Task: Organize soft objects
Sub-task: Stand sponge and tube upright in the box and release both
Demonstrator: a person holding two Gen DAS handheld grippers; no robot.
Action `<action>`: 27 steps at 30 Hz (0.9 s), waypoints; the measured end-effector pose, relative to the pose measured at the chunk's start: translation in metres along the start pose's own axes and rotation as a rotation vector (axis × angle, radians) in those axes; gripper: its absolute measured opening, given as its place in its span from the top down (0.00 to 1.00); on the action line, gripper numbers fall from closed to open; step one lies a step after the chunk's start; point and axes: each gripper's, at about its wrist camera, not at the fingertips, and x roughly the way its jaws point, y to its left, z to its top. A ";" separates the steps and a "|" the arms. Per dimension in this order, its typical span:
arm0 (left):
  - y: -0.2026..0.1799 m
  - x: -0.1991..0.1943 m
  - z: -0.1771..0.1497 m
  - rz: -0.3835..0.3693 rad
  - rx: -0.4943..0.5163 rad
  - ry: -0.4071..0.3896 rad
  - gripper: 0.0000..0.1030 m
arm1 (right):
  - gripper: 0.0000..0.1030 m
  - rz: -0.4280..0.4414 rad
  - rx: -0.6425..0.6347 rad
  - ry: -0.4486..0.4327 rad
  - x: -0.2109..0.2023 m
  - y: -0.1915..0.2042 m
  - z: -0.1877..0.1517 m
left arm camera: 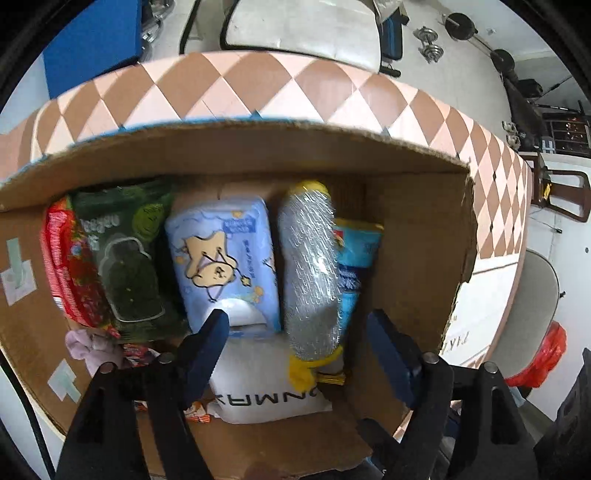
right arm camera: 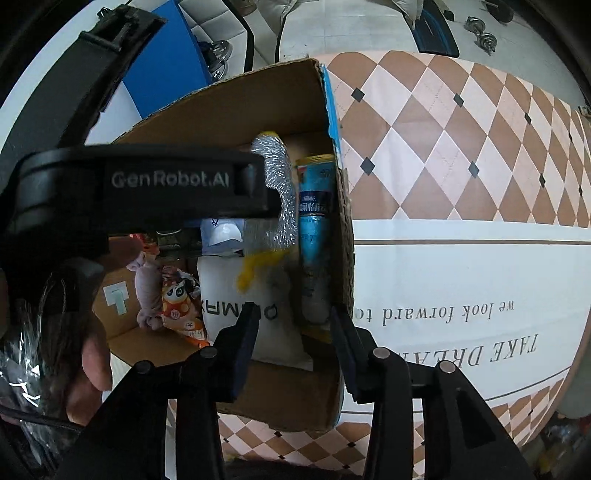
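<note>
A cardboard box [left arm camera: 413, 236] holds soft packs side by side: a red pack [left arm camera: 64, 266], a green pack [left arm camera: 129, 254], a light blue tissue pack [left arm camera: 225, 251], a silver mesh roll with yellow ends [left arm camera: 310, 273] and a blue pouch [left arm camera: 356, 247]. A white pack [left arm camera: 266, 395] lies in front of them. My left gripper [left arm camera: 295, 332] is open and empty above the box, around the silver roll's near end. My right gripper [right arm camera: 293, 332] is open and empty at the box's near right corner [right arm camera: 343, 258], over the white pack [right arm camera: 273, 325]. The left gripper's body [right arm camera: 147, 184] hides part of the box.
A pale purple cloth [right arm camera: 147, 291] and an orange snack bag [right arm camera: 181, 306] lie at the box's left. The box stands on a table with a brown and pink checked cloth [right arm camera: 461, 147]. A chair [left arm camera: 303, 26] and dumbbells [left arm camera: 430, 44] are beyond the table.
</note>
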 end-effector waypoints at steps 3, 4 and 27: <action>0.005 -0.010 -0.006 0.002 -0.001 -0.015 0.26 | 0.58 -0.005 0.002 -0.008 -0.006 0.000 -0.001; 0.006 -0.013 -0.008 0.010 0.001 -0.023 0.26 | 0.58 -0.007 0.000 -0.009 -0.008 -0.001 0.000; 0.064 -0.100 -0.168 0.340 -0.047 -0.500 0.09 | 0.16 -0.207 -0.078 -0.202 -0.035 0.033 -0.066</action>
